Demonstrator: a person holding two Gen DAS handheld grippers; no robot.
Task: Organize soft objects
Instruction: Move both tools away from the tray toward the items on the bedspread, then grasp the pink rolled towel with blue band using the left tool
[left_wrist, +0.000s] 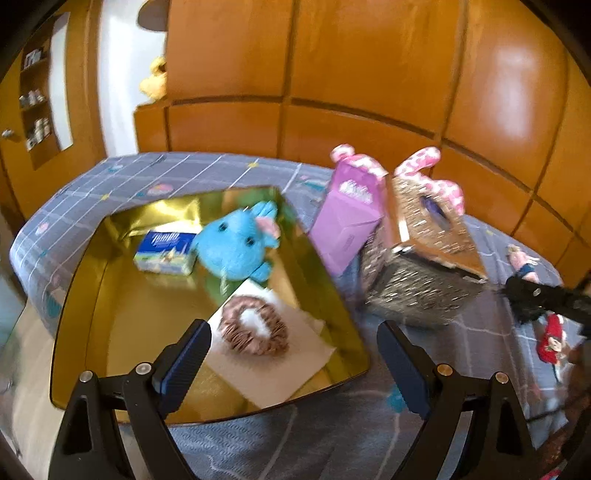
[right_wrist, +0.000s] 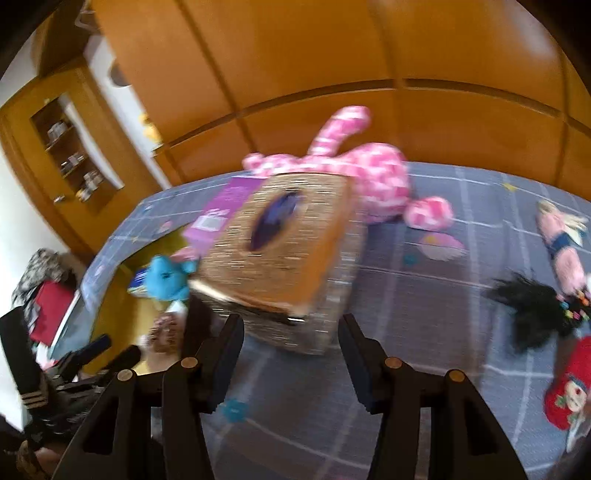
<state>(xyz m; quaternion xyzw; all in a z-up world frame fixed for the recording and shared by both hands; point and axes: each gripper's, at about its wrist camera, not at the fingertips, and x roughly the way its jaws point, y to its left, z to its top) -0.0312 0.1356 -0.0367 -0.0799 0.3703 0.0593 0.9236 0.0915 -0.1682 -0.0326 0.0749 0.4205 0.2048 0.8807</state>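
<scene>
Left gripper (left_wrist: 293, 363) wide over gold tray (left_wrist: 92, 280), right gripper (right_wrist: 291, 354) (empty) angled downward

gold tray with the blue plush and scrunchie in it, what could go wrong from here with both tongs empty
1. The tissue box sits tilted against the gold tray; a nudge from the right tongs could tip it.
2. The scrunchie rests on a loose napkin, so the left tongs may pinch the napkin too.
3. The purple box leans on the tissue box and might fall onto the blue plush.
</scene>
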